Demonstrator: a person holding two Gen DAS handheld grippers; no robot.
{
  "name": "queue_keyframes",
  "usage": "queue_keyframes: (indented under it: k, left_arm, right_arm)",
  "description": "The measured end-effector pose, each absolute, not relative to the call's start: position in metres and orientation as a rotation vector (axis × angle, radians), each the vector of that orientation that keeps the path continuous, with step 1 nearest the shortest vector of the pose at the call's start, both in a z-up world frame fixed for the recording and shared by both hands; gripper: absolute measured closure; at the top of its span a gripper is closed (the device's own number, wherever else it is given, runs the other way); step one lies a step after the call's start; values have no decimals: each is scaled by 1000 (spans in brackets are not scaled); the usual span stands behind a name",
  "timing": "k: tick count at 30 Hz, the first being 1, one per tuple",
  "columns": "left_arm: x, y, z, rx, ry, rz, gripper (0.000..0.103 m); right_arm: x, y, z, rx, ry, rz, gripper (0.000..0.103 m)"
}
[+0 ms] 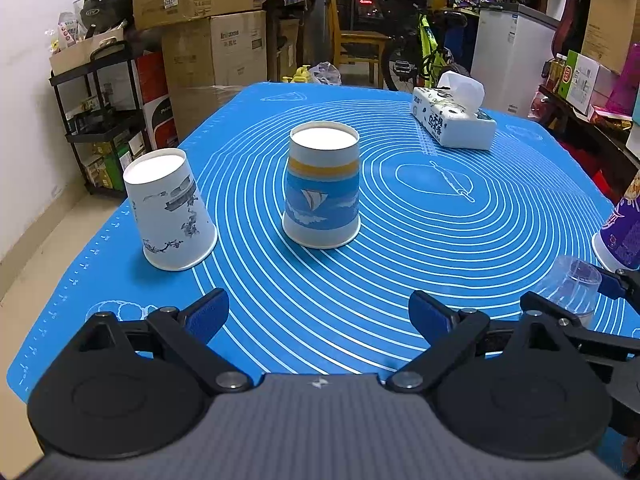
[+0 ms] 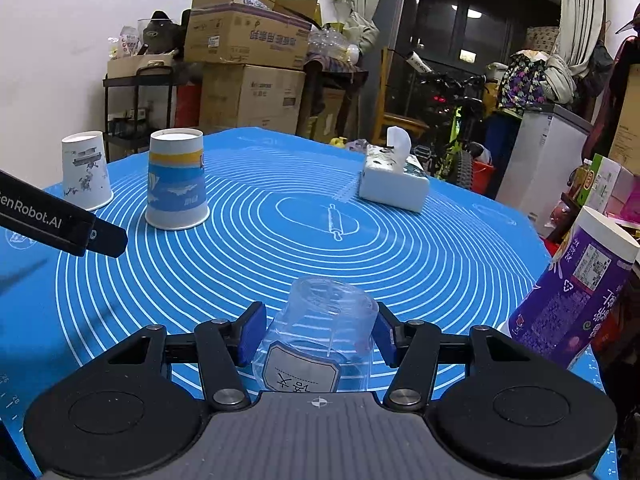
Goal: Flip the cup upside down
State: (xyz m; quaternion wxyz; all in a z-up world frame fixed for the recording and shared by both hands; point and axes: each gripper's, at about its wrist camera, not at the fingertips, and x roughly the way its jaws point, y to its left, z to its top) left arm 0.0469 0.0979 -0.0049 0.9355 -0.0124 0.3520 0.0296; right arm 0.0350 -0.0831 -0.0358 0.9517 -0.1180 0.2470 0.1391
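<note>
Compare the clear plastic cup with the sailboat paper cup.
The clear plastic cup is see-through and sits between the right gripper pads; the sailboat paper cup is opaque, blue-banded, and stands free, far from the open left gripper. Both are upside down on the blue mat.

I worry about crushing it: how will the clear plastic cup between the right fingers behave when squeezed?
The clear plastic cup looks thin-walled, so it probably flexes under pressure. Empty, it seems light. Its smooth, tapered side may slip from the right gripper.
</note>
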Motion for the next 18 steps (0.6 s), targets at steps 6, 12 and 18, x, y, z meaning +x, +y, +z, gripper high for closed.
queue_keyframes:
  k: [6,12,18]
  left_arm:
    - [46,95,-4,-27,715,54,7]
    - [43,88,-1,-26,710,36,7]
    - [31,75,7,-40,701,-5,7]
  right_arm:
    - [33,-82,-37,-255,500,274,37]
    - [27,-91,-35,-252,493,269,31]
    - [8,-116,-21,-176,483,266,28]
